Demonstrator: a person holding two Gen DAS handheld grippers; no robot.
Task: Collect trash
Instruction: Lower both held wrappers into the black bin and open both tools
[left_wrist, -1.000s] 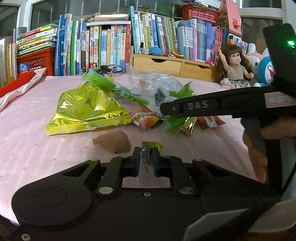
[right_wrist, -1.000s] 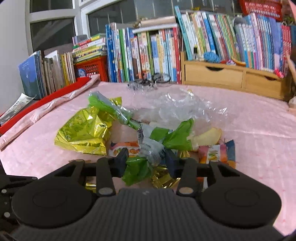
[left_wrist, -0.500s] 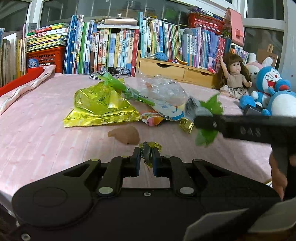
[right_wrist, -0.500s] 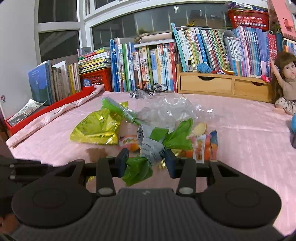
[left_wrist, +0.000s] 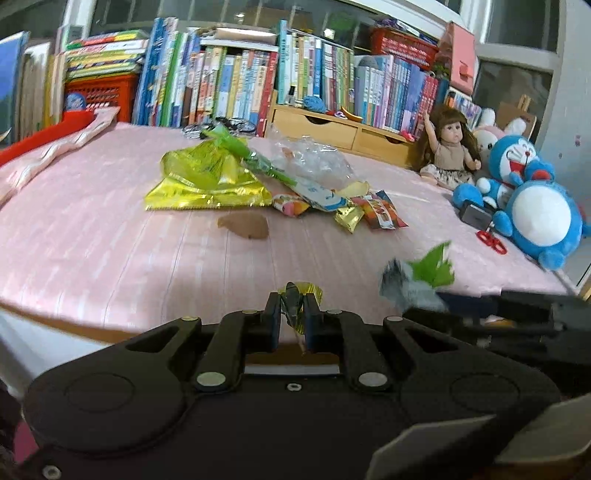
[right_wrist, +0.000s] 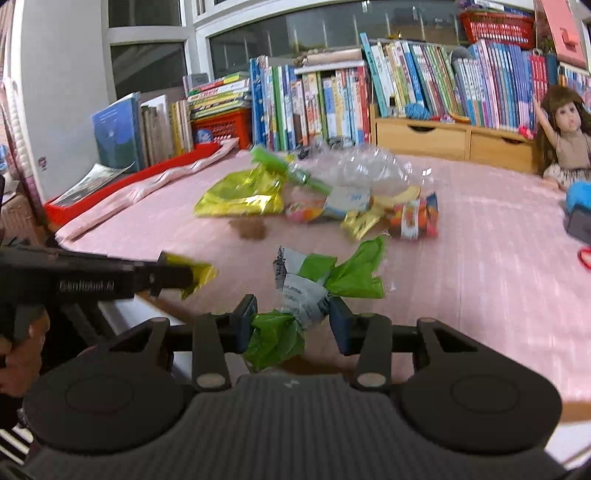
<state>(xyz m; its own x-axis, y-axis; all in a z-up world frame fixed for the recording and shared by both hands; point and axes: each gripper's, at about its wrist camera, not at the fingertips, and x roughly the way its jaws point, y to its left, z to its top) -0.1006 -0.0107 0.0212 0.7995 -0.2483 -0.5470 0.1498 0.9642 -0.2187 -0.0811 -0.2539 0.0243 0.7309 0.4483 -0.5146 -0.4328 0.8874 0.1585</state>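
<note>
My left gripper (left_wrist: 292, 316) is shut on a small gold foil wrapper (left_wrist: 298, 293), held above the near edge of the pink table (left_wrist: 92, 236). My right gripper (right_wrist: 291, 321) is shut on a crumpled green and white wrapper (right_wrist: 317, 284). That same wrapper (left_wrist: 421, 277) shows blurred at the right of the left wrist view. In the right wrist view the left gripper (right_wrist: 173, 275) comes in from the left with its gold wrapper (right_wrist: 195, 275). Farther back lies a pile of trash: a large gold-green bag (left_wrist: 207, 181), clear plastic (left_wrist: 314, 158), small snack packets (left_wrist: 380, 210) and a brown scrap (left_wrist: 245, 225).
Rows of books (left_wrist: 236, 85) and a wooden drawer box (left_wrist: 332, 129) line the back. A doll (left_wrist: 448, 147) and blue plush toys (left_wrist: 532, 206) sit at the right, with red scissors (left_wrist: 491, 240). A red tray and folded pink cloth (right_wrist: 147, 184) lie at the left.
Both grippers have drawn back from the trash pile toward the table's near edge, each keeping its wrapper. The pile now looks farther away, and the right gripper has dropped low in the left wrist view.
</note>
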